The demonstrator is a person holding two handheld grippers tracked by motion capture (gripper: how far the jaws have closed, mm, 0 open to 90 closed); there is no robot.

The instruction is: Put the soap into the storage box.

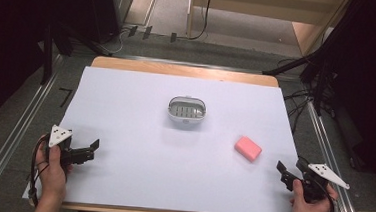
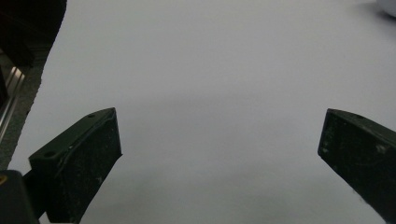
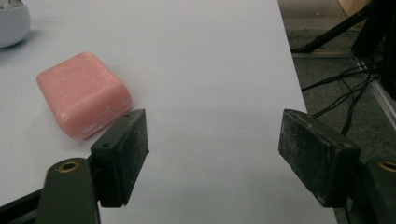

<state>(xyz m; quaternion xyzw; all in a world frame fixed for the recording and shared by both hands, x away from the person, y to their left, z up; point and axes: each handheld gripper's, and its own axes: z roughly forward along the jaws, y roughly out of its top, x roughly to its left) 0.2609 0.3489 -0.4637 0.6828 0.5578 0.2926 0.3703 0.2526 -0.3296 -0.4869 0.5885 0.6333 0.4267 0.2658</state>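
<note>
A pink soap bar lies on the white sheet right of centre; in the right gripper view the soap bar sits just ahead and left of the left jaw. A white soap dish with a slotted grey insert stands mid-table, and its edge shows at the far left. My right gripper is held near the table's right front edge, open, nothing between its jaws. My left gripper rests at the left front, open over bare sheet.
The white sheet covers a wooden table. Metal rails run along both sides on the floor. Cables and dark stands lie beyond the right edge. A wooden frame stands at the back.
</note>
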